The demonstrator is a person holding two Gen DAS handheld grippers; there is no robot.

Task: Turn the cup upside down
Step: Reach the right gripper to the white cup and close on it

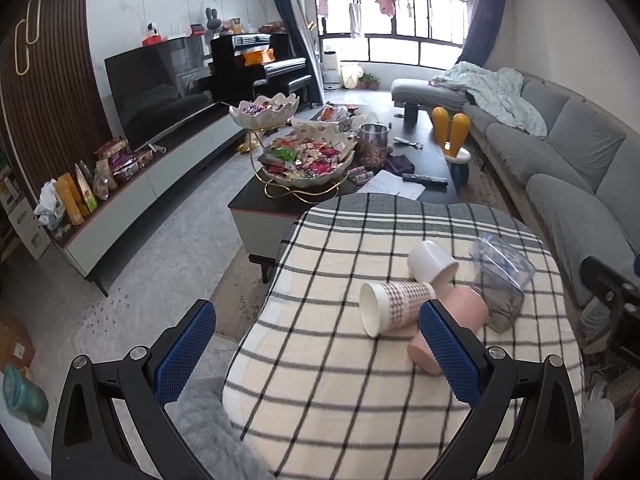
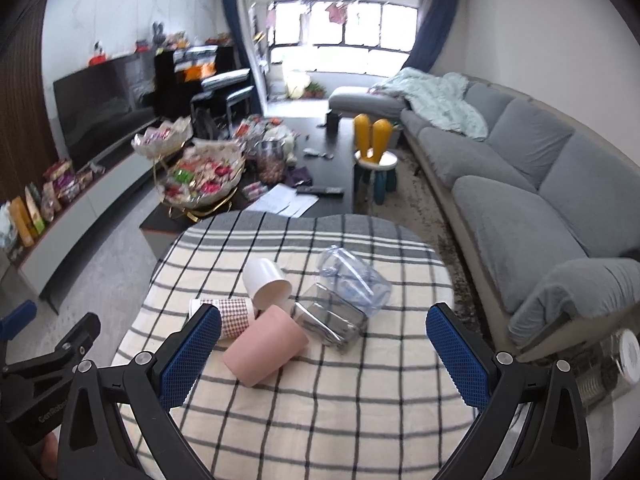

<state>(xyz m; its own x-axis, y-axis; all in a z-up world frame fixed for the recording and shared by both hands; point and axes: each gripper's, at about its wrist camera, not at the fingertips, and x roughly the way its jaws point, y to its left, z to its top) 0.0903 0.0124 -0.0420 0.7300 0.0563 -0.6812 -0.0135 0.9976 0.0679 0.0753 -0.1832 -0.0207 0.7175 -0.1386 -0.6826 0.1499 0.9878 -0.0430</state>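
Several cups lie on their sides in a cluster on the checked tablecloth [image 1: 340,392]: a houndstooth paper cup [image 1: 394,307] [image 2: 232,314], a pink cup [image 1: 454,326] [image 2: 266,344], a white cup [image 1: 432,260] [image 2: 266,278], a clear plastic cup [image 1: 502,264] [image 2: 354,280] and a grey see-through cup [image 1: 502,304] [image 2: 330,320]. My left gripper [image 1: 316,354] is open and empty, near the table's left edge, its right pad in front of the pink cup. My right gripper [image 2: 324,354] is open and empty, just short of the cluster.
A coffee table [image 1: 272,200] with a tiered snack bowl [image 1: 308,160] stands beyond the checked table. A grey sofa [image 2: 520,200] runs along the right. A TV [image 1: 160,84] on a low cabinet is at left. A yellow-eared stool [image 2: 374,160] stands by the sofa.
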